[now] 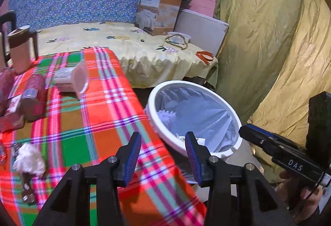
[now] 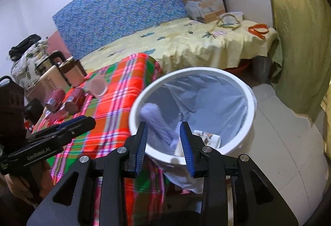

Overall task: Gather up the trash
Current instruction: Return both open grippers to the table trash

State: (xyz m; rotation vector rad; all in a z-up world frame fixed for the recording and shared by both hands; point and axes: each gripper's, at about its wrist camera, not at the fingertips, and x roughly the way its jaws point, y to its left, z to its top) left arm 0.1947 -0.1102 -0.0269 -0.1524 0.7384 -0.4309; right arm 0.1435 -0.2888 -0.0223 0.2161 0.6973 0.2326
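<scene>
We see the left tongs [image 1: 163, 158] standing wide with nothing between them, over the edge of the bench [image 1: 99, 118] with its plaid cloth. At ten o'clock from them lies a crumpled white tissue [image 1: 29, 158] on the cloth. The white bin [image 2: 206, 72] with its pale liner stands on the floor at the bench's side. Our right tongs [image 2: 163, 148] hang over its near rim, parted and empty; a whitish blurred wad [image 2: 154, 117] shows inside the bin.
</scene>
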